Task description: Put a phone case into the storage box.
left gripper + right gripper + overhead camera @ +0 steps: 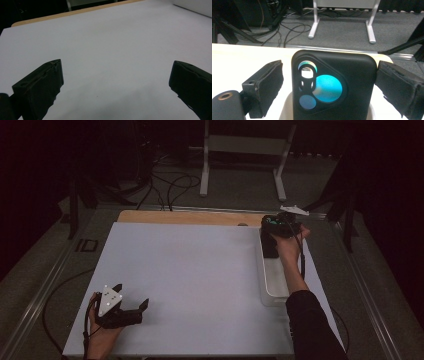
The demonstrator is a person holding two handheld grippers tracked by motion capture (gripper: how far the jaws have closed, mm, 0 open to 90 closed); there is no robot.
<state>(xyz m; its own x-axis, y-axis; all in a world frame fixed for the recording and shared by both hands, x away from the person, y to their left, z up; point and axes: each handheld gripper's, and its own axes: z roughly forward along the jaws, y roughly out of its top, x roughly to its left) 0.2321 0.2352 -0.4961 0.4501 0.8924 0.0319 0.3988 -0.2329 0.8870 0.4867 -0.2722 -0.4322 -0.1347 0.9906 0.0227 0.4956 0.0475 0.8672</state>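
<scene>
Because the right gripper sits so close, one black phone case with round camera holes is cut off at the bottom. It stands in one white plastic tray at the far right, between wide jaws, the right one just beside it. Near left, the left gripper is wide and holds nothing.

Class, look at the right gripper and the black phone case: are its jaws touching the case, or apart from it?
Apart. In the right gripper view, the right gripper straddles the black phone case, with pale table showing between the left pad and the case and a thin gap at the right pad.
</scene>
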